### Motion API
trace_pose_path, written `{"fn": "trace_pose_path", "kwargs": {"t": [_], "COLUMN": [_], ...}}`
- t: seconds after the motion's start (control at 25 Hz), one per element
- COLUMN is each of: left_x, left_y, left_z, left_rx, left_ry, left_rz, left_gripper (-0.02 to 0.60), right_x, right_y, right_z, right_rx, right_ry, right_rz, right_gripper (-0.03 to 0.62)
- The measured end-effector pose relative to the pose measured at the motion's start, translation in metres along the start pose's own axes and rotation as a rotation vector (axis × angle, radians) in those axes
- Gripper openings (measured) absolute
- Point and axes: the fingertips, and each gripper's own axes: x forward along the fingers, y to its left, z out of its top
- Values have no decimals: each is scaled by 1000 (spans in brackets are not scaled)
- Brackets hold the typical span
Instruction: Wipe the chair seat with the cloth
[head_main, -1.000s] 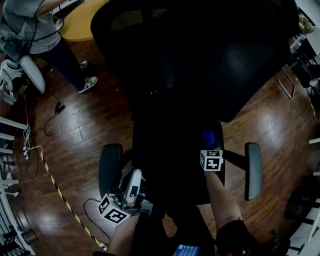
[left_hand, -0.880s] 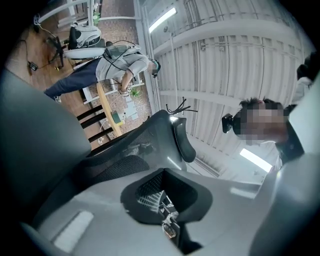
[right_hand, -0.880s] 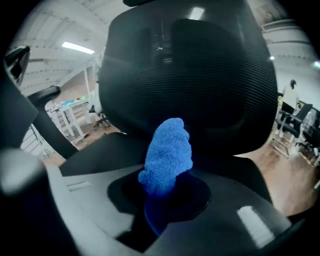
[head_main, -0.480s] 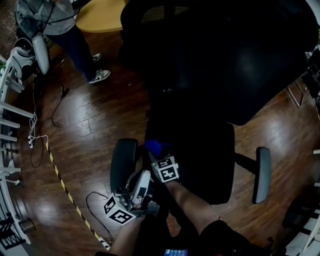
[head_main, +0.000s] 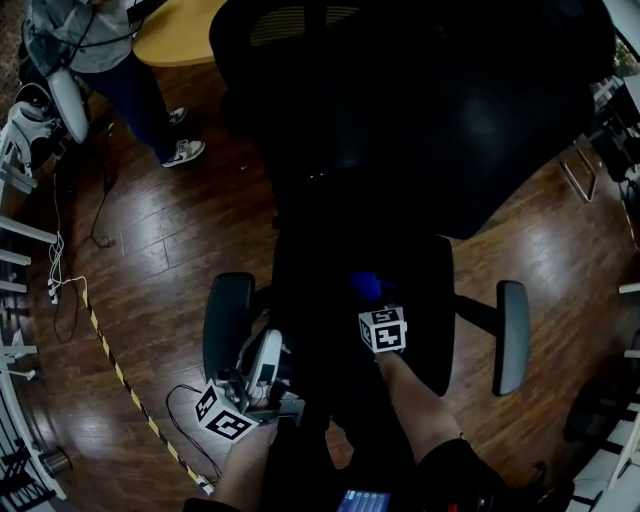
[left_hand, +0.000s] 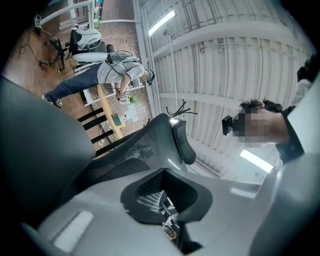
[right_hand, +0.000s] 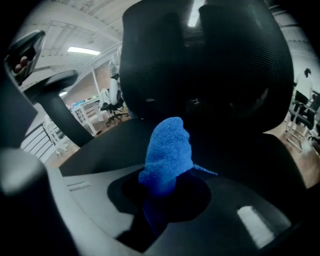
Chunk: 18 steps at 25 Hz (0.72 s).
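The black office chair's seat (head_main: 410, 300) fills the middle of the head view, below its tall mesh back (head_main: 420, 110). A blue cloth (head_main: 365, 285) rests on the seat near its middle, and my right gripper (head_main: 372, 303) is shut on it. In the right gripper view the cloth (right_hand: 167, 152) bunches up out of the jaws, with the chair back (right_hand: 210, 75) ahead. My left gripper (head_main: 265, 352) hangs off the seat's left front, beside the left armrest (head_main: 225, 320). It tilts upward, shut and with nothing in it (left_hand: 170, 227).
The right armrest (head_main: 512, 335) juts out at the right. A person (head_main: 90, 50) stands at the upper left by a yellow table (head_main: 175, 30). Cables (head_main: 60, 290) and striped tape (head_main: 120, 385) lie on the wood floor. Metal chair legs (head_main: 578, 170) stand at the right.
The right gripper dragged the cloth from the seat's right side across to its left edge, then back to the middle. The left gripper stayed beside the left armrest.
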Motion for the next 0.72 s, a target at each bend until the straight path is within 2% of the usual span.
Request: {"fn": "trace_pose_path", "kwargs": {"t": [0.2,0.32,0.6,0.72], "left_x": [7,9,8,6], "left_y": [-1,-4,-5,-8], "left_z": [-9,-16,-22,-19], "left_rx": [0,-4,-17,-20], "left_ry": [14,27,27,14], "left_rz": [-1,-3,-5,-9], "left_gripper": [-8,-8,-8,-8], "right_x": [-71,-109,-117,-112], "right_y": [-128,-173,-184,-166], "right_z": [-27,-38,-40,-30], "right_rx": [89,151,154,209], "right_ry": [11,-17,-24,-45], "right_rz": [-236,-323,-380,-347], "right_gripper": [80,80,80,80]}}
